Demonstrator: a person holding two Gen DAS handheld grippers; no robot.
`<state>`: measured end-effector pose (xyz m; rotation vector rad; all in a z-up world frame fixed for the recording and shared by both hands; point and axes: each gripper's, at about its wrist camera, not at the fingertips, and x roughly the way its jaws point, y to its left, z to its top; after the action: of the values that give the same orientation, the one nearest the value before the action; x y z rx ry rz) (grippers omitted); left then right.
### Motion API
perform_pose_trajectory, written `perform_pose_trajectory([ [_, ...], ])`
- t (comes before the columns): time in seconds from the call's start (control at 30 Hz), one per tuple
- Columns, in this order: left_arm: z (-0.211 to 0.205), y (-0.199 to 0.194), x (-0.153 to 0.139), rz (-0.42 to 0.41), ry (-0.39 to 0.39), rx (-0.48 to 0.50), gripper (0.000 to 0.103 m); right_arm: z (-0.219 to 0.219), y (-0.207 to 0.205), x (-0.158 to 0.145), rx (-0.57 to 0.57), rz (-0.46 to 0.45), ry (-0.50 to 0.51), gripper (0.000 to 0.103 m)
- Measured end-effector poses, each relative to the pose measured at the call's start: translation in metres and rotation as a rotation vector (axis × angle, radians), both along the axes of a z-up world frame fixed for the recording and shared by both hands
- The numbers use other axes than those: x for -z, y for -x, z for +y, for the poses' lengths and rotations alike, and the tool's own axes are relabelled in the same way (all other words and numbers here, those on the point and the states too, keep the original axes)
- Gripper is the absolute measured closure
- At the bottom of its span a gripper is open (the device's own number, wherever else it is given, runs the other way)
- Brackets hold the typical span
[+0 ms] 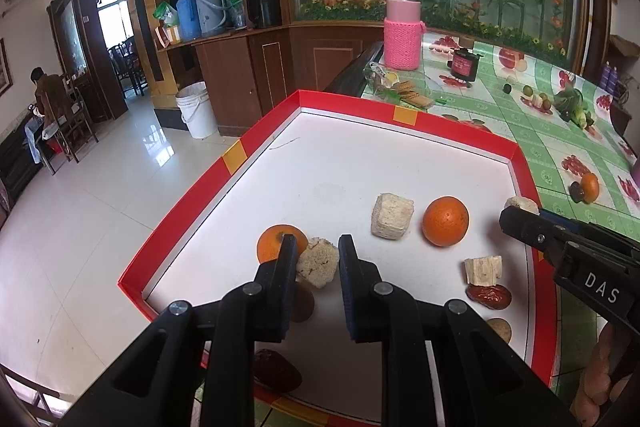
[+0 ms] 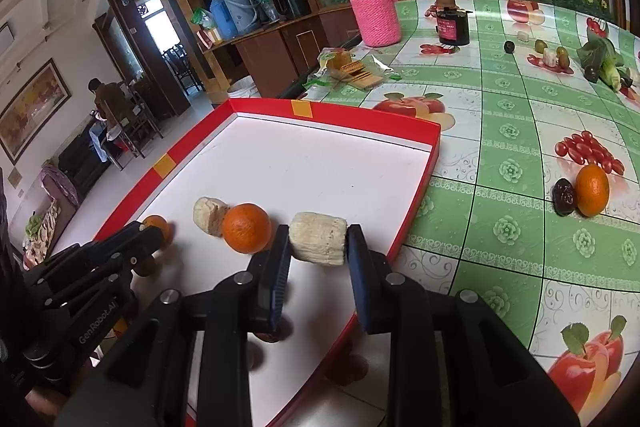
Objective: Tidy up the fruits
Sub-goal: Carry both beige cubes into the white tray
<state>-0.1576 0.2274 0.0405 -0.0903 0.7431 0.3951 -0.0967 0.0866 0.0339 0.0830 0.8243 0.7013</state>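
Note:
A red-rimmed white tray (image 1: 400, 115) (image 2: 328, 109) holds two oranges (image 1: 445, 221) (image 1: 272, 241), several beige cut chunks and dark dates (image 1: 489, 296). My left gripper (image 1: 318, 255) is shut on a beige chunk (image 1: 316, 263) just above the tray, beside the near orange. My right gripper (image 2: 318, 241) is shut on another beige chunk (image 2: 318, 238) over the tray's right side, next to an orange (image 2: 246, 228). The right gripper also shows at the right edge of the left wrist view (image 1: 520, 221). An orange (image 2: 592, 190) and a date (image 2: 564, 197) lie on the green tablecloth outside the tray.
A pink knit-covered jar (image 1: 402, 31) (image 2: 374, 7), a black canister (image 2: 452, 25), a cracker packet (image 2: 352, 71) and small fruits (image 2: 552, 53) sit further back on the table. The table's left edge drops to a tiled floor (image 1: 100, 207).

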Motion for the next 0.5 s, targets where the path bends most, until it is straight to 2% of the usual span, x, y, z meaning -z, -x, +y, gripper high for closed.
perform_pose_trajectory([
  [0.5,-0.0006,-0.001,0.0019,0.005,-0.014,-0.001,0.083,0.0039,-0.0003,0.0015,-0.01,0.002,0.014,0.072],
])
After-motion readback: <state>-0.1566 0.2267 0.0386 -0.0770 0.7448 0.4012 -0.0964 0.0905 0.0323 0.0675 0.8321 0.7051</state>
